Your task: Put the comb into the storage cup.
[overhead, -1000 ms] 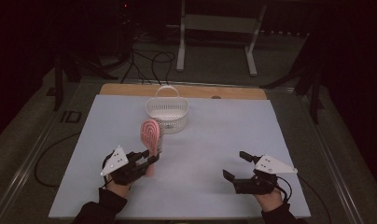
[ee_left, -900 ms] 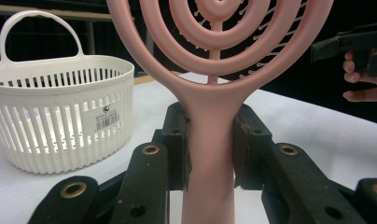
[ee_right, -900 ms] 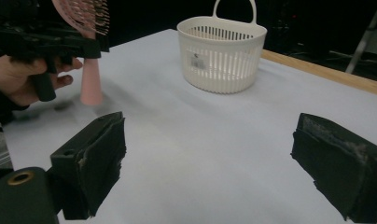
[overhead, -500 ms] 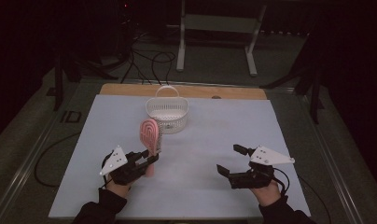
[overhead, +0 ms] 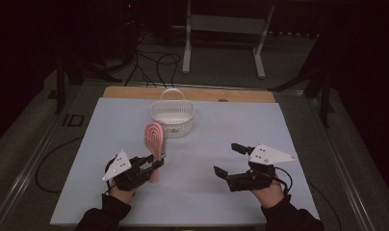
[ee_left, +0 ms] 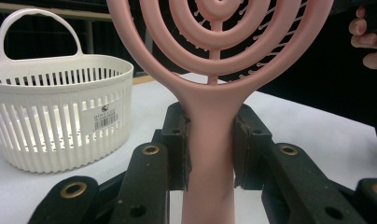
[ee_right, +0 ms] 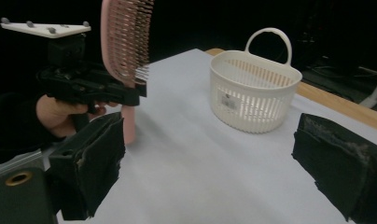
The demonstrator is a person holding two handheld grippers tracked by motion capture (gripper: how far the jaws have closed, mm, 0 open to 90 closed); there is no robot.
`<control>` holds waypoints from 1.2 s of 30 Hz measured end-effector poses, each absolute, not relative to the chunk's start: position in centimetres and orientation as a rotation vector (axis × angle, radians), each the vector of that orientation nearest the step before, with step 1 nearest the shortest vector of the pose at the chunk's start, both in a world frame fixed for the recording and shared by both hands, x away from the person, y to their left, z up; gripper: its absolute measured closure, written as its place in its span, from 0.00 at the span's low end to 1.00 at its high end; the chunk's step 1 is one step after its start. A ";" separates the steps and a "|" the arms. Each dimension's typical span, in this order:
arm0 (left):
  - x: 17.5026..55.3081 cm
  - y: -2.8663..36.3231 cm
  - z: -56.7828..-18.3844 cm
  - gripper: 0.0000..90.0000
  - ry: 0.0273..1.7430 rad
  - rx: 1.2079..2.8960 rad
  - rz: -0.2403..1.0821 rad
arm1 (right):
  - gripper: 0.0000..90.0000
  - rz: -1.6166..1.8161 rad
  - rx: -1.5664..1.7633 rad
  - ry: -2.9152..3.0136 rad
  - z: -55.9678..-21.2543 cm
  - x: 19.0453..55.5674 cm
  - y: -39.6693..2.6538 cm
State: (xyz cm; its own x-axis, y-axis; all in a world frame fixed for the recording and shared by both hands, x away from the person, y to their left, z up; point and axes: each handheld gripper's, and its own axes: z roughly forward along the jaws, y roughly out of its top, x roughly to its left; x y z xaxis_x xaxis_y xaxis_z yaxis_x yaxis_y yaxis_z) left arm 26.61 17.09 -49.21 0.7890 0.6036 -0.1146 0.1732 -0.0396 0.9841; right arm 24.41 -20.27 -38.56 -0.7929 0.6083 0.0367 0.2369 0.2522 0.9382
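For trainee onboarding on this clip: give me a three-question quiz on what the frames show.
1. What does the left gripper hold?
2. True or false: the pink hairbrush lies inside the white basket.
3. The right gripper has its jaws: A) shut on the basket, B) open with nothing between them, C) shut on the brush.

Key: 1. The pink hairbrush, clamped by its handle, head up. 2. False. 3. B.
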 end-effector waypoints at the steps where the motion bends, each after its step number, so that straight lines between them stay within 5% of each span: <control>1: 26.6 17.1 -49.2 0.79 0.632 1.603 0.388 | 0.10 1.554 0.777 2.200 -38.4 24.4 -20.1; 36: 26.6 17.1 -49.3 0.79 0.628 1.605 0.376 | 0.10 1.546 0.754 2.372 -37.0 27.4 -11.0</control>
State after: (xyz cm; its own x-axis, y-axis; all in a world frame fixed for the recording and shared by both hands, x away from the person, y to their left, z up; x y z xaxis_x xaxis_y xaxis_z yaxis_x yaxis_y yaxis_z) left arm 26.63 17.05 -49.33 0.7949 0.5951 -0.1183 0.1772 -0.0413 0.9833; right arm 27.39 -10.96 -37.00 -0.8465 0.5232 0.0985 0.3014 0.3183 0.8988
